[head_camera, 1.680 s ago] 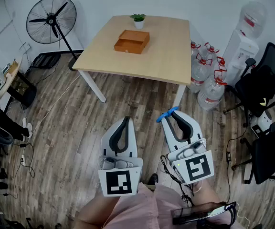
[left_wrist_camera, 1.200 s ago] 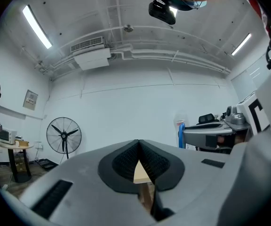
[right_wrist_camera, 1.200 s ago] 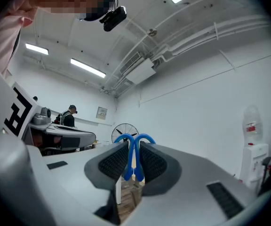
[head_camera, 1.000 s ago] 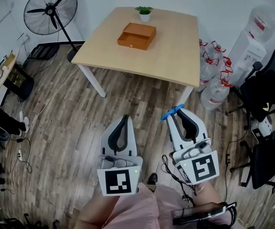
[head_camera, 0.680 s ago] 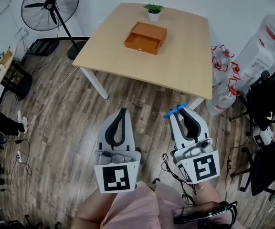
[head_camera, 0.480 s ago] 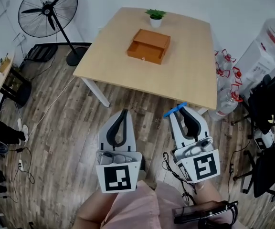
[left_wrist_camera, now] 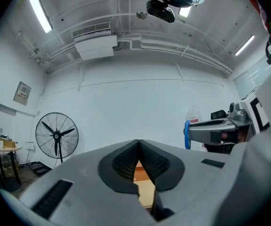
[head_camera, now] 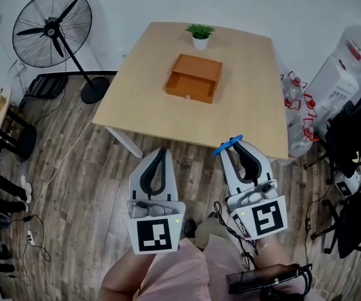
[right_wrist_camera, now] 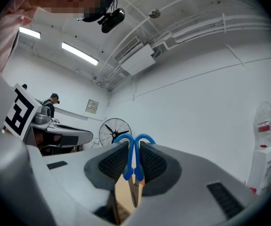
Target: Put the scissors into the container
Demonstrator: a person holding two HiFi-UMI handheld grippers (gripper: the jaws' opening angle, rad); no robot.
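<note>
Blue-handled scissors (head_camera: 228, 146) stick out of my right gripper (head_camera: 233, 147), whose jaws are shut on them; in the right gripper view the blue loops (right_wrist_camera: 134, 147) rise between the pads and the blades hang below. My left gripper (head_camera: 161, 150) is shut with nothing in it, its jaws meeting at the tip (left_wrist_camera: 139, 145). The container, an open orange wooden box (head_camera: 193, 78), rests on the light wooden table (head_camera: 243, 93) ahead of both grippers, which hover over the floor just short of the table's near edge.
A small potted plant (head_camera: 199, 35) stands on the table behind the box. A standing fan (head_camera: 47, 31) is at the left. Water bottles (head_camera: 298, 121), a dispenser (head_camera: 346, 68) and black office chairs (head_camera: 350, 130) crowd the right. Cables lie on the wooden floor.
The view has advanced toward the table, which now lies closer and lower in the head view. Both grippers keep their pose, the right one still holding the scissors.
</note>
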